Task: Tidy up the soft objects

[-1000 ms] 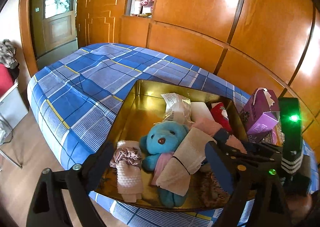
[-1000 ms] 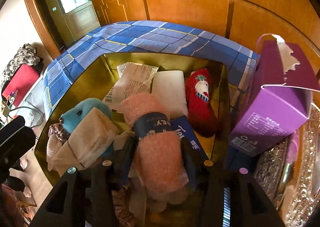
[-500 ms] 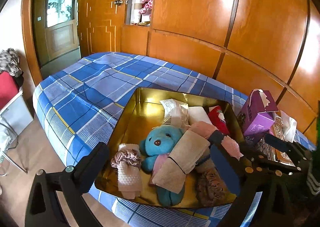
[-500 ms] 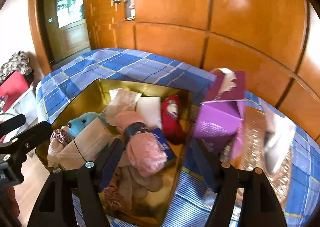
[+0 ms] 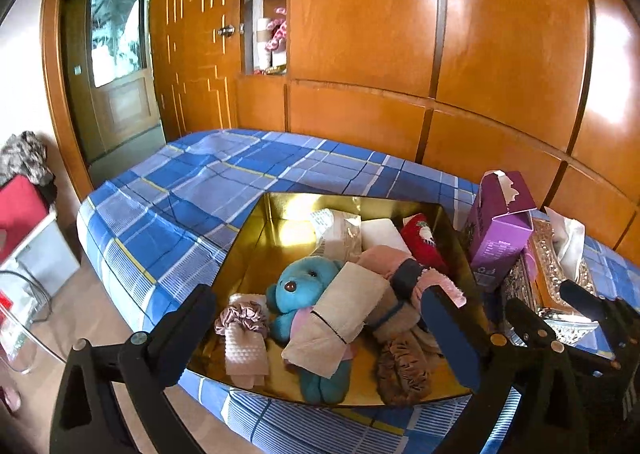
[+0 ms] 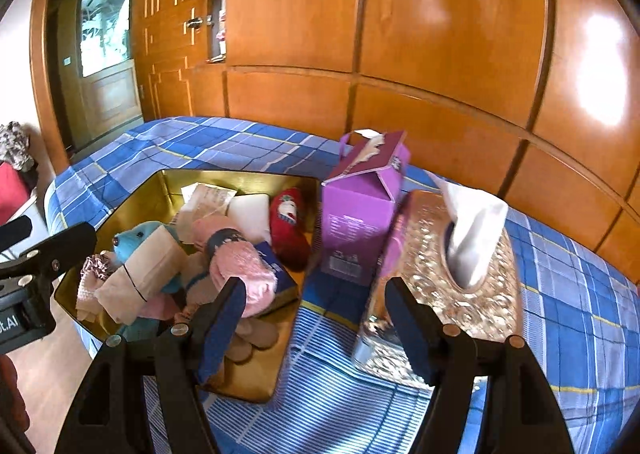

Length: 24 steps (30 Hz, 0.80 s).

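Observation:
A gold tray (image 5: 256, 230) on the bed holds several soft things: a blue teddy bear (image 5: 300, 286), a beige folded cloth (image 5: 344, 314), a pink rolled towel with a dark band (image 6: 236, 262), a red sock (image 6: 288, 226), a white pad (image 5: 380, 234), a pink scrunchie (image 5: 240, 318) and a brown fuzzy piece (image 5: 404, 370). My left gripper (image 5: 320, 326) hangs open above the tray's near edge, holding nothing. My right gripper (image 6: 318, 324) is open and holds nothing. It hovers over the bedcover between the tray's right corner and the tissue box. The towel lies just beyond its left finger (image 6: 224, 318).
A purple carton (image 6: 360, 222) stands right of the tray, and an ornate tissue box (image 6: 440, 274) lies beside it. The blue plaid bedcover (image 5: 200, 190) stretches bare to the left and back. Wooden wall panels (image 5: 480, 54) rise behind. The floor drops off at the left.
My right gripper let go of the pink rolled towel, opened, drew back and up and swung right toward the tissue box. The left gripper also pulled back and rose.

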Each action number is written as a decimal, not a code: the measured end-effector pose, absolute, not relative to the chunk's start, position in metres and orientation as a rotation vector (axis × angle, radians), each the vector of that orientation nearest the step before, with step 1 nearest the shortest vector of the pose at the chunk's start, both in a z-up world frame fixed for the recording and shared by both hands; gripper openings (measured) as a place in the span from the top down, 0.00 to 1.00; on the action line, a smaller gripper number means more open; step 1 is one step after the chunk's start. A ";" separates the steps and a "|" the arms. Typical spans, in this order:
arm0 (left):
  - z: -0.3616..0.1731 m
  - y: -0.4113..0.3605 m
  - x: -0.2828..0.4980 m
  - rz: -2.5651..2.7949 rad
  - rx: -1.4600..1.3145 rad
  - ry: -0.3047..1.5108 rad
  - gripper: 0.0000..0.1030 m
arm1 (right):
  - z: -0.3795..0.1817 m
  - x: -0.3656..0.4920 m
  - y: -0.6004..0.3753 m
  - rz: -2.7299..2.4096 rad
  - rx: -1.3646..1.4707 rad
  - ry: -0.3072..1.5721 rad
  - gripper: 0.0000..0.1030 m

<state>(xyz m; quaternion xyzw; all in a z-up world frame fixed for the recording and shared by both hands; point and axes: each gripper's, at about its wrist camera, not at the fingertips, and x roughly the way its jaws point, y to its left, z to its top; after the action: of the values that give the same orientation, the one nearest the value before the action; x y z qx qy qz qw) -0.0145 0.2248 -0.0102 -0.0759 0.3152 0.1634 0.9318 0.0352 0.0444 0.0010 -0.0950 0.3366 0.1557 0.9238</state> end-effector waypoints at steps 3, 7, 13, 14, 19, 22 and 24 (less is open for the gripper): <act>-0.009 0.220 -0.016 0.332 -0.160 0.638 0.00 | 0.000 0.032 0.038 0.308 -0.181 0.690 0.29; -0.006 0.216 -0.020 0.343 -0.169 0.622 0.00 | -0.001 0.032 0.031 0.296 -0.164 0.694 0.29; -0.006 0.215 -0.021 0.356 -0.169 0.618 0.00 | 0.000 0.030 0.032 0.298 -0.164 0.690 0.29; -0.006 0.215 -0.021 0.359 -0.166 0.618 0.00 | 0.000 0.030 0.033 0.298 -0.165 0.689 0.29; -0.006 0.215 -0.021 0.363 -0.165 0.617 0.00 | 0.000 0.030 0.034 0.299 -0.165 0.688 0.29; -0.007 0.215 -0.022 0.367 -0.166 0.618 0.00 | 0.000 0.029 0.034 0.298 -0.163 0.687 0.29; -0.007 0.215 -0.022 0.367 -0.170 0.623 0.00 | 0.000 0.029 0.034 0.300 -0.163 0.688 0.29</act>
<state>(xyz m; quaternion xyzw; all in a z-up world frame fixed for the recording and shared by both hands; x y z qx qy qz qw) -0.0217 0.2154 -0.0074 -0.0829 0.3042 0.1792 0.9319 0.0289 0.0340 0.0001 -0.0794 0.3354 0.1463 0.9273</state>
